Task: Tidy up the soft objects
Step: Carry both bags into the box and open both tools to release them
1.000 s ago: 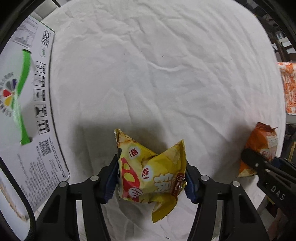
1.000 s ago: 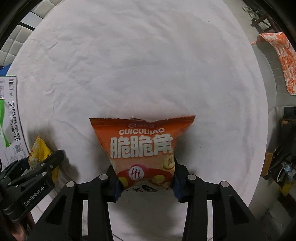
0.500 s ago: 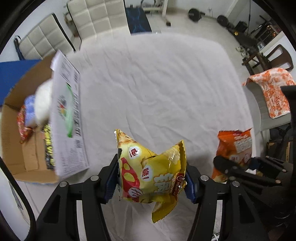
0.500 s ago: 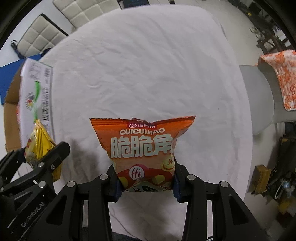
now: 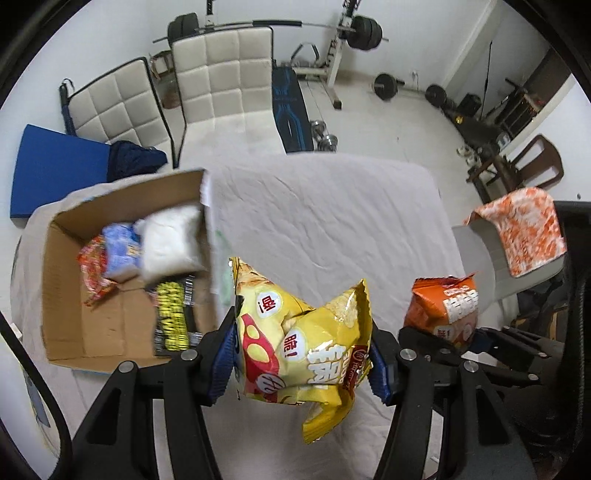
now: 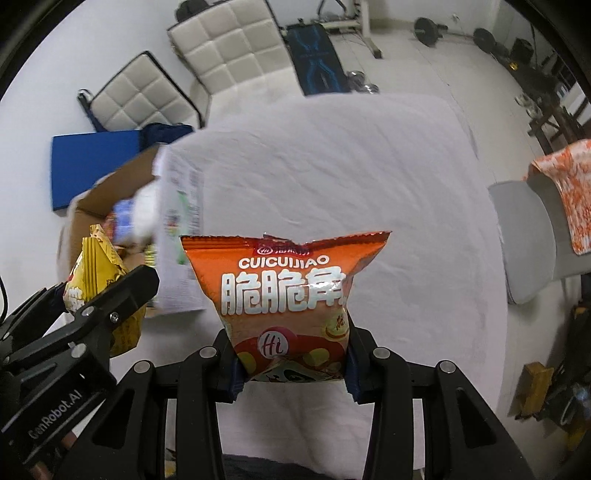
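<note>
My left gripper [image 5: 301,363] is shut on a yellow snack bag [image 5: 299,332] and holds it high above the white-sheeted table [image 5: 325,218]. My right gripper [image 6: 293,363] is shut on an orange snack bag [image 6: 286,291], also held high. The orange bag also shows in the left wrist view [image 5: 445,310], and the yellow bag in the right wrist view [image 6: 98,284]. An open cardboard box [image 5: 110,321] sits at the table's left and holds several soft packets, among them a white one [image 5: 168,243] and a black-and-yellow one [image 5: 173,317].
Two white padded chairs [image 5: 218,74] stand behind the table, with a blue mat [image 5: 51,170] on the floor at left. A grey chair with an orange cloth [image 5: 524,229] stands at the right. Gym weights [image 5: 362,33] lie at the back.
Both grippers have risen far above the table with their bags still held. The box's inside and the room have come into view.
</note>
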A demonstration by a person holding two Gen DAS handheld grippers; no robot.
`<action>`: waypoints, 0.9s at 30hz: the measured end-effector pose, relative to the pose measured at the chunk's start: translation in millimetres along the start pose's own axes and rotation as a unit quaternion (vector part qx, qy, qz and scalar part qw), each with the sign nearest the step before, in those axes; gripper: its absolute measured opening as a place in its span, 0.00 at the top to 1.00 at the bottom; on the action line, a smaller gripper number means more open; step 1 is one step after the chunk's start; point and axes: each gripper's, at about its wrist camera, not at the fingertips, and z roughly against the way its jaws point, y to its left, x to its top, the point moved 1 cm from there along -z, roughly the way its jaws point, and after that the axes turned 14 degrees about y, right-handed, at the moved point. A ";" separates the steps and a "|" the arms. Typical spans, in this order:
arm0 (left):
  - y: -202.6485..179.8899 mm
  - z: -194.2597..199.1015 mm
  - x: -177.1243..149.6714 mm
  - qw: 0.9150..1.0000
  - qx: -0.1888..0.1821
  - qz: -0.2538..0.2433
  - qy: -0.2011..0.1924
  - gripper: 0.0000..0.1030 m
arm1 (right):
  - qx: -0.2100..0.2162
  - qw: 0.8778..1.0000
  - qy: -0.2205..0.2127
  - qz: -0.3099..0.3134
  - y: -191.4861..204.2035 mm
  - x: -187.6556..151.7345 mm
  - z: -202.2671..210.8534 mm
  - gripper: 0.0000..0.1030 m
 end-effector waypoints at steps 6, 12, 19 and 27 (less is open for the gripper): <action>76.5 34.6 -6.8 0.999 0.019 0.020 -0.025 0.45 | 0.025 0.999 -0.012 0.033 86.7 2.9 10.3 0.57; 165.3 36.2 -16.1 0.997 0.044 0.061 -0.013 0.45 | 0.034 0.997 -0.015 0.068 173.4 5.7 5.7 0.57; 244.3 10.9 -26.4 0.993 0.039 0.107 0.023 0.45 | 0.039 0.994 0.003 0.101 257.0 11.3 -27.2 0.57; 295.3 -37.7 -22.6 0.989 0.020 0.125 0.079 0.45 | 0.028 0.992 0.049 0.109 306.8 27.7 -97.4 0.57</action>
